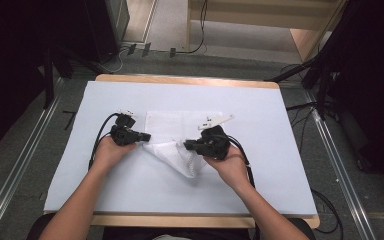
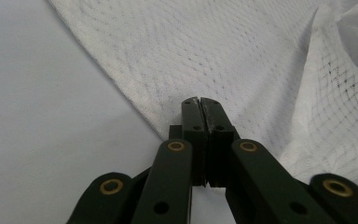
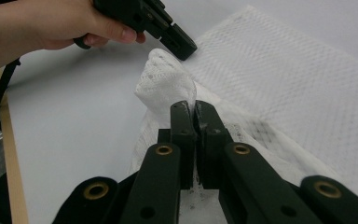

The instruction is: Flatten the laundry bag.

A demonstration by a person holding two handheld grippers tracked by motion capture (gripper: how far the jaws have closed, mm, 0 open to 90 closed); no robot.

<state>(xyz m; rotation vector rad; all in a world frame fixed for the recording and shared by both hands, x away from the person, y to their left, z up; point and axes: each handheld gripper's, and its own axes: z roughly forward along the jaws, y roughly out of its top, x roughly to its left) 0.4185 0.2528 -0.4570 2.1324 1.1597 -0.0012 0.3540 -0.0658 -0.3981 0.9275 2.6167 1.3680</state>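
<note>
Table [image 1: 130, 190] carries a white mesh cloth [image 1: 180, 127], half folded at centre. Right gripper [image 3: 195, 108] is clenched on a lifted cloth corner; left gripper [image 2: 200, 100] is clamped at the opposite edge — cloth between them, fold line running diagonally.

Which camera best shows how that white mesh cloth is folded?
The high view: the whole white mesh cloth shows, one corner folded over. The left gripper view shows its edge up close; the right gripper view shows a pinched fold.
</note>
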